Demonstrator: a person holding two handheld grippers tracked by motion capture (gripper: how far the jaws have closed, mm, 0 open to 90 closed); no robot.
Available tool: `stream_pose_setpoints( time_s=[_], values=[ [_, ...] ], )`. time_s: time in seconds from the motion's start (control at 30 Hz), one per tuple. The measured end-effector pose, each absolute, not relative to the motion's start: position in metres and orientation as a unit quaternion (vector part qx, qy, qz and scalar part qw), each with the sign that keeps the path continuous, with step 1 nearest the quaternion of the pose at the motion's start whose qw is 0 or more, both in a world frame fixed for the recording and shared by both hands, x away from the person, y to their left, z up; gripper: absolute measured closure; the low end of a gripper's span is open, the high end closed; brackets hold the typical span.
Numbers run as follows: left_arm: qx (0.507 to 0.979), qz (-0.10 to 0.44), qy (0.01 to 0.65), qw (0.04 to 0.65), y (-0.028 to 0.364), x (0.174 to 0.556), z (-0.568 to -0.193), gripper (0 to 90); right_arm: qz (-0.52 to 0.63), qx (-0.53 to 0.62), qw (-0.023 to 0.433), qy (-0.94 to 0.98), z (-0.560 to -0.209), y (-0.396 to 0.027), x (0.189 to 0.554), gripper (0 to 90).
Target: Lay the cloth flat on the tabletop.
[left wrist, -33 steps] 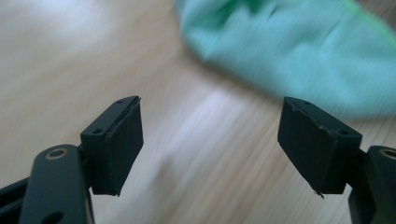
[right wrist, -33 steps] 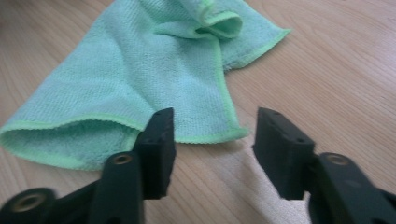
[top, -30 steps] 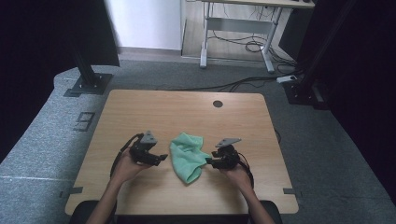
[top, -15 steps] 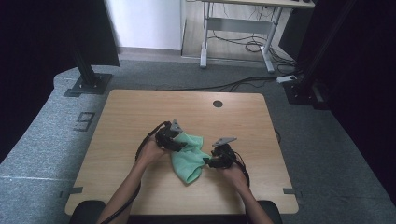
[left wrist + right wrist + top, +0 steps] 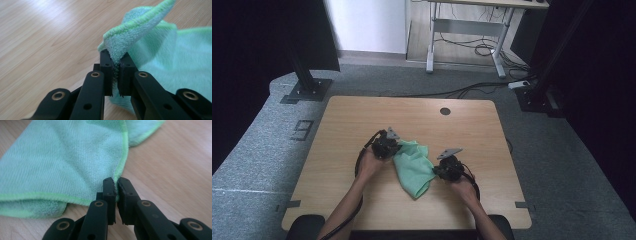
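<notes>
1. The left tool (image 5: 388, 145) is pinching the green cloth (image 5: 414, 167): its jaws have just been closing, and in the left gripper view (image 5: 115, 75) a raised fold of the cloth's hemmed edge (image 5: 130, 37) is squeezed between the two black pads.
2. The right tool (image 5: 448, 167) is likewise pressed together on the cloth; its jaws have just been closing too, and in the right gripper view (image 5: 116, 195) the brighter green hem (image 5: 122, 162) runs down into the narrow gap between the pads.
3. The cloth lies on the wooden bench (image 5: 362, 115), near the middle and toward the person's side, between the two tools.
4. In the high view its long axis runs slantwise, from the upper end by the left tool down to a narrower tip (image 5: 418, 192) that points toward the person's edge of the bench.
5. The left tool grips the cloth at its upper left corner; the right tool grips it on the right edge, about midway along.
6. The cloth is rumpled and partly folded over itself rather than flat; in the right gripper view a doubled layer (image 5: 32, 207) shows along its lower left edge.
7. The left hand (image 5: 369, 165) and right hand (image 5: 462, 187) hold the tools from the near side, forearms coming in from the bottom of the high view.
</notes>
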State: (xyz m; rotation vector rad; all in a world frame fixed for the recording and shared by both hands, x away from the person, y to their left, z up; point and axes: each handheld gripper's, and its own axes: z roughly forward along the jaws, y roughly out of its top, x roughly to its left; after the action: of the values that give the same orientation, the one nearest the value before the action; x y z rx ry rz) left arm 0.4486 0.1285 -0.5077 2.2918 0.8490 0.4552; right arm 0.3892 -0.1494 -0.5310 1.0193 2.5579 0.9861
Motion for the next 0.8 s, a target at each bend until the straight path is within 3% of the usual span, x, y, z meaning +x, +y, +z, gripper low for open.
stream_pose_setpoints(
  time_s=[0.47,0.53,0.57,0.63,0.7,0.8],
  values=[
    [0.878,0.113,0.332,0.327,0.141,0.415,-0.507,74.7,0.348,0.382,0.142,0.844,-0.512,-0.179,0.415,82.6],
    [0.880,0.109,0.330,0.322,0.139,0.414,-0.511,66.4,0.344,0.391,0.138,0.843,-0.515,-0.181,0.422,78.8],
    [0.883,0.112,0.327,0.318,0.138,0.415,-0.513,66.4,0.342,0.396,0.136,0.841,-0.518,-0.183,0.425,73.8],
    [0.884,0.128,0.324,0.312,0.138,0.417,-0.514,52.3,0.340,0.405,0.131,0.838,-0.522,-0.185,0.429,59.4],
    [0.882,0.136,0.320,0.319,0.141,0.420,-0.513,45.4,0.350,0.410,0.129,0.832,-0.522,-0.187,0.426,51.6],
    [0.874,0.137,0.323,0.336,0.146,0.425,-0.512,39.6,0.358,0.410,0.122,0.830,-0.519,-0.189,0.416,45.7]
  ],
)
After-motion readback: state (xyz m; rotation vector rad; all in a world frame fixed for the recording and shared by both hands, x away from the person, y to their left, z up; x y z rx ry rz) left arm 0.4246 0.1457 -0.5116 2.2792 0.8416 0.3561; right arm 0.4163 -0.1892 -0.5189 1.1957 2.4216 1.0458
